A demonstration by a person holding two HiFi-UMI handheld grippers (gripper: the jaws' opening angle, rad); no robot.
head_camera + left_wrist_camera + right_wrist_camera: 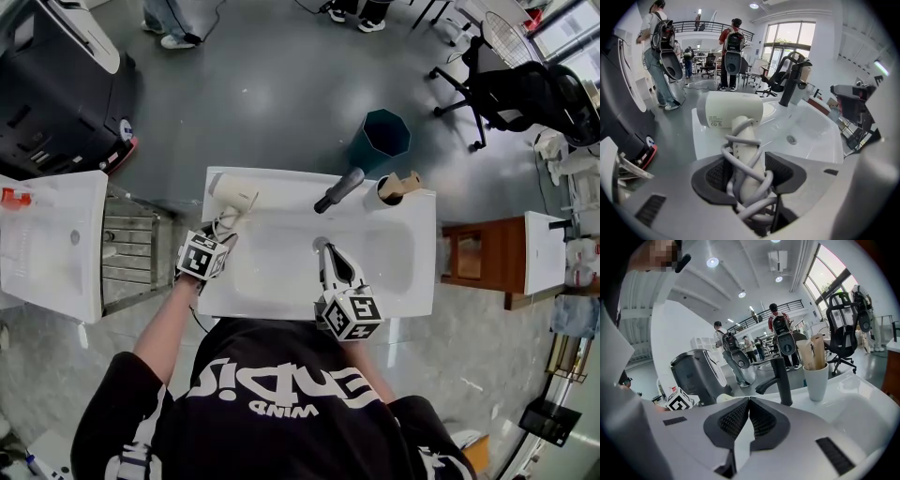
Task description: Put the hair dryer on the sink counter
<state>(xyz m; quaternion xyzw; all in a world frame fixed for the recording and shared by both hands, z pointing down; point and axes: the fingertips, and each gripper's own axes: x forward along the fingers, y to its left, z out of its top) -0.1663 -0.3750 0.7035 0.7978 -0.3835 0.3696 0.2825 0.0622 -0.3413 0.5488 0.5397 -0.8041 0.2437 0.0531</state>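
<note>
Ribbed left gripper (749, 172) fingers (717, 176) clasp cord-wrapped hair dryer (733, 110).

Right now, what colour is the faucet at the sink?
Black. The faucet shows best in the right gripper view.

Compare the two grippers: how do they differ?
The left gripper clamps the hair dryer by its cord-wrapped handle; the right gripper is shut and empty. The left gripper is at the left end of the counter; the right gripper hangs over the basin. Both carry marker cubes.
</note>
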